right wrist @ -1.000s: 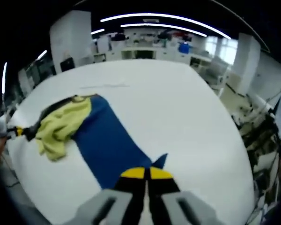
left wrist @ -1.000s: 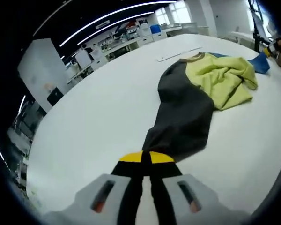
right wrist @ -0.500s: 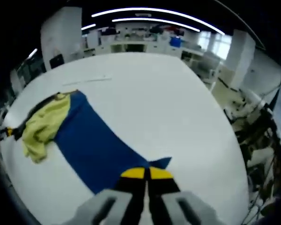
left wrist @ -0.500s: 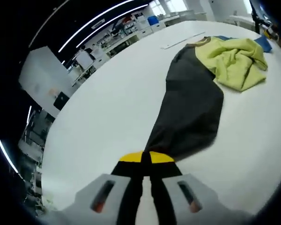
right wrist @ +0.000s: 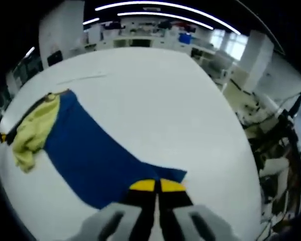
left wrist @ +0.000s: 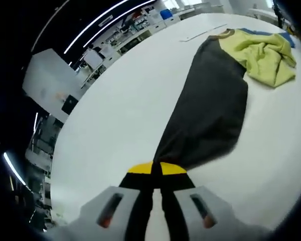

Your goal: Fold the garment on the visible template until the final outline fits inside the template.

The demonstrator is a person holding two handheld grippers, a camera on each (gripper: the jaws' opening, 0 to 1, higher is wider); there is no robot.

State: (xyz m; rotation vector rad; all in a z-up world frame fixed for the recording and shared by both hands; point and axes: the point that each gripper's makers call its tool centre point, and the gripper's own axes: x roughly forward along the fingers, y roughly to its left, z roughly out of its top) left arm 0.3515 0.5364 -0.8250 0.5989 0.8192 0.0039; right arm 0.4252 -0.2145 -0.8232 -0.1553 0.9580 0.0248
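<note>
Left gripper view: my left gripper clamps the garment's dark sleeve end.
My right gripper pinches the blue sleeve end. The garment lies on the white table, its long axis running between my two grippers, with the crumpled yellow-green middle nearer my left.

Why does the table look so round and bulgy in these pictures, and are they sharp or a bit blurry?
Left gripper view: the fisheye lens bends the white table into a dome; the dark cloth looks slightly soft. Right gripper view: same bulge, ceiling lights curve into arcs, the blue cloth blurs at its edges, and the room behind is hazy.
</note>
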